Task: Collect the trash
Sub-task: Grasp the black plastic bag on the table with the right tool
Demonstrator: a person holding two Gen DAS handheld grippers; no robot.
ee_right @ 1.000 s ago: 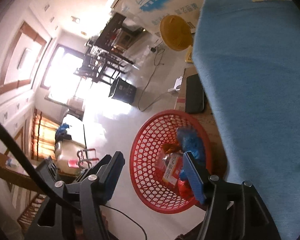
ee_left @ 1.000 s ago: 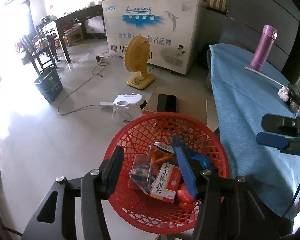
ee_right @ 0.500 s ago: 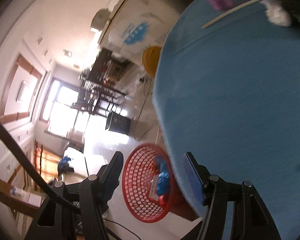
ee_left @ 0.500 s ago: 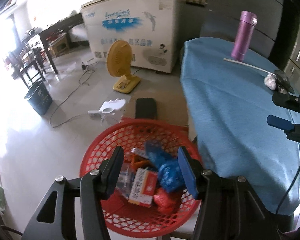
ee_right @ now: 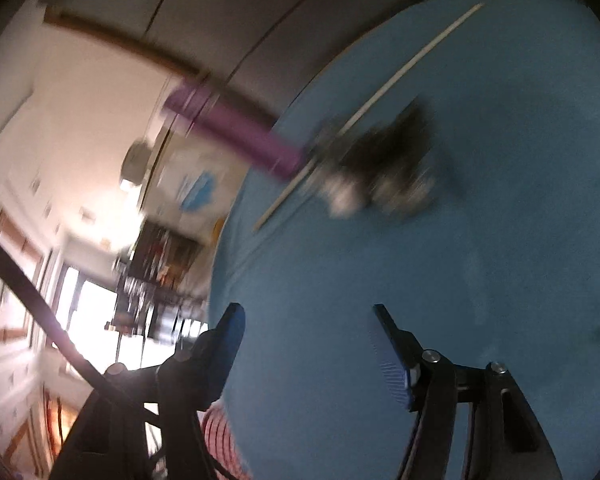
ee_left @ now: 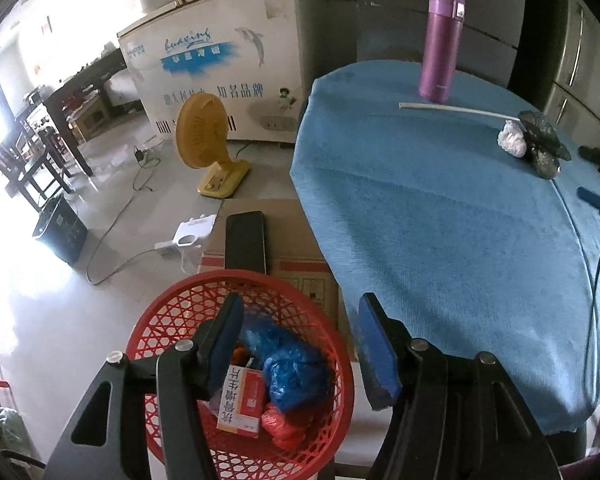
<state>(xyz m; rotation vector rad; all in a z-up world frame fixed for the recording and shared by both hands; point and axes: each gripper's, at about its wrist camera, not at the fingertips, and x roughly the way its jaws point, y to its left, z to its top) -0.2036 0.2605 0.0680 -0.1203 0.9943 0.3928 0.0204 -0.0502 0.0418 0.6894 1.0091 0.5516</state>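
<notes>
A red basket (ee_left: 172, 308) on the floor holds a blue bag (ee_left: 288, 364), a printed box (ee_left: 240, 400) and other wrappers. My left gripper (ee_left: 300, 304) hangs over its right rim, jaws opening, nothing between them. On the blue tablecloth (ee_left: 440, 220) lie a white crumpled wad (ee_left: 511, 140), a dark crumpled wrapper (ee_left: 544, 146) and a thin white stick (ee_left: 452, 109). My right gripper (ee_right: 308, 312) is above the cloth, short of the blurred dark wrapper (ee_right: 396, 160) and the wad (ee_right: 344, 200), jaws opening and empty. One of its fingers (ee_left: 594, 198) shows at the left wrist view's right edge.
A purple flask (ee_left: 440, 48) stands at the table's far side. Beside the table is a cardboard box (ee_left: 296, 240) with a black phone (ee_left: 245, 242) on it. On the floor are a yellow fan (ee_left: 204, 140), a power strip (ee_left: 188, 236), a dark bin (ee_left: 62, 232) and a white freezer (ee_left: 220, 68).
My left gripper slid from over the basket's middle to its right rim, and its jaws widened. My right gripper swung from beside the basket out over the tablecloth toward the crumpled trash.
</notes>
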